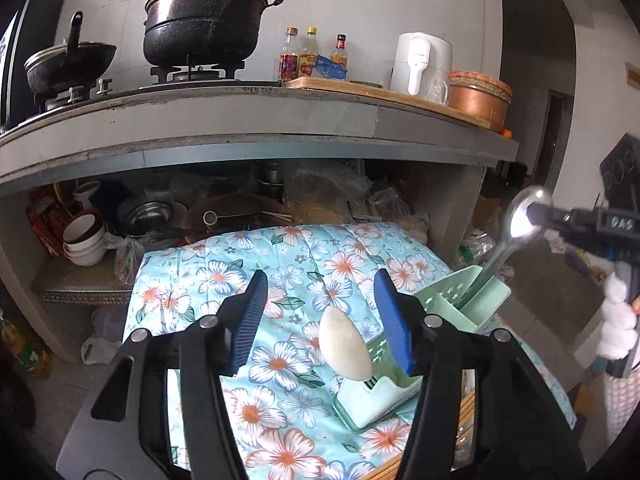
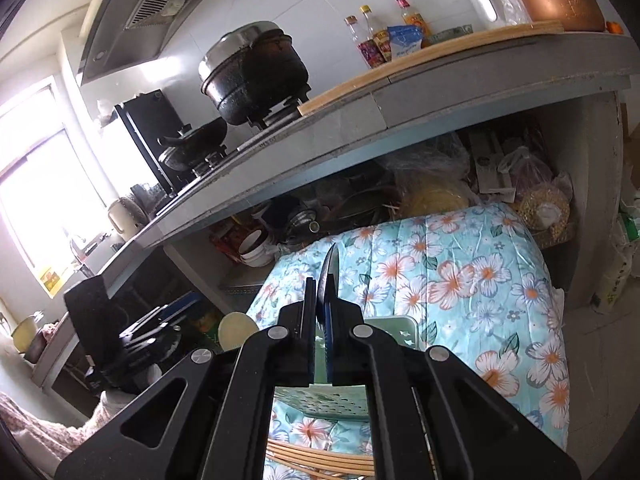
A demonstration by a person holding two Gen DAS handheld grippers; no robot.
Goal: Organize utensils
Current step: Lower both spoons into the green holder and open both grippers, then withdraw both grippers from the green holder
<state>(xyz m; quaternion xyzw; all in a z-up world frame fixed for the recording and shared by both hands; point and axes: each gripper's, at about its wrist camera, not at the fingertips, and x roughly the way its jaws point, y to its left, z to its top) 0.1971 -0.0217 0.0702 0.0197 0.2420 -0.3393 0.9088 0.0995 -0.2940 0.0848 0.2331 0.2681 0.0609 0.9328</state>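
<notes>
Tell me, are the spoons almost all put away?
Partly. A pale flat scoop already stands in the green holder, and the left tool is open with nothing in it. In hand: the right tool grips a metal spoon, its handle going into the holder. Left: wooden chopsticks lie on the flowered cloth.

grey counter (image 1: 256, 120), white wall (image 1: 360, 8), bright window (image 2: 44, 184)
</notes>
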